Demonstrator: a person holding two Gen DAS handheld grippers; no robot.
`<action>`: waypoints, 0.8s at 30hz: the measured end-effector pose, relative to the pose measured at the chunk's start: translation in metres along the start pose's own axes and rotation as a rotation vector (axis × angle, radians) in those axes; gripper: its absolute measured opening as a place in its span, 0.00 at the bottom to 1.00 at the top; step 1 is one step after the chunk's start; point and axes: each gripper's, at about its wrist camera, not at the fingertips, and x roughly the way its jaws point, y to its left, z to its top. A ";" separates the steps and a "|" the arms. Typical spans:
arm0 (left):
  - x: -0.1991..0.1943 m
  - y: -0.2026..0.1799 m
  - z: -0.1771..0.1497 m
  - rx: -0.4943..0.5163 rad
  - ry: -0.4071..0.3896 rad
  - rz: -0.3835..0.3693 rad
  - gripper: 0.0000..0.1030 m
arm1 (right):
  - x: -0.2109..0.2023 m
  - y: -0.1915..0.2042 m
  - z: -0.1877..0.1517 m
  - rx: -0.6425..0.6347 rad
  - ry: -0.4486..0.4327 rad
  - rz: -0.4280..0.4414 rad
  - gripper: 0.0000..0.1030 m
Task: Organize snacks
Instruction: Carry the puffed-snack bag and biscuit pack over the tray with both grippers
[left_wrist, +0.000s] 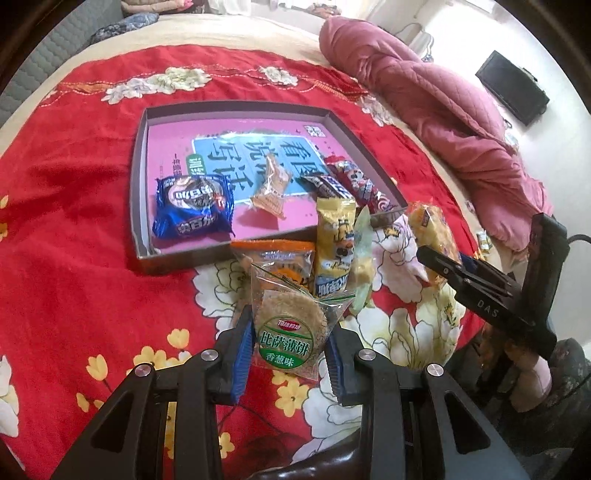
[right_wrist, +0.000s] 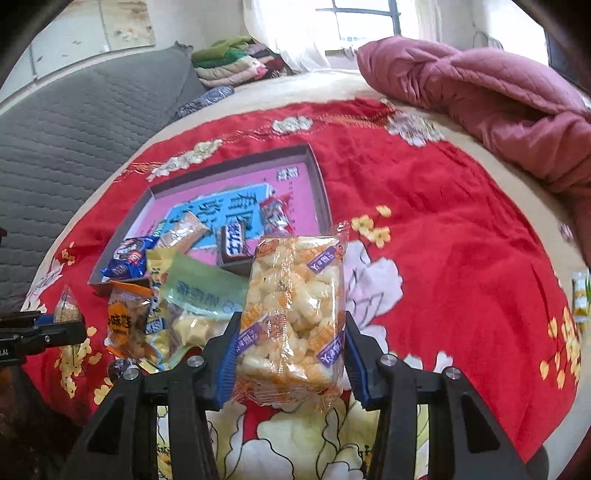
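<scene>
Carrying two snacks at once: left gripper (left_wrist: 288, 354) is clamped on the round cracker pack (left_wrist: 286, 332), right gripper (right_wrist: 290, 350) squeezes the puffed rice bar (right_wrist: 293, 314), both held near the shallow box (left_wrist: 236, 114). Looks like the drop-off's next, into the free far half.

Red bedspread (left_wrist: 92, 229) with white and yellow flowers. Grey-rimmed tray (left_wrist: 142, 177), pink and light-blue floor. Blue biscuit packet (left_wrist: 194, 205); clear cracker pack (left_wrist: 286, 332) (green label). Orange-printed puffed-rice pack (right_wrist: 291, 314). Pink quilt (left_wrist: 424, 103).
</scene>
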 end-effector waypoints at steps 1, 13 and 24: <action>0.000 0.000 0.001 -0.002 -0.004 0.001 0.34 | -0.001 0.002 0.002 -0.007 -0.006 0.003 0.48; -0.003 -0.010 0.020 -0.040 -0.036 0.010 0.34 | 0.001 0.015 0.014 -0.053 -0.045 0.040 0.48; -0.004 -0.019 0.044 -0.060 -0.062 0.013 0.34 | -0.008 0.016 0.031 -0.054 -0.100 0.059 0.48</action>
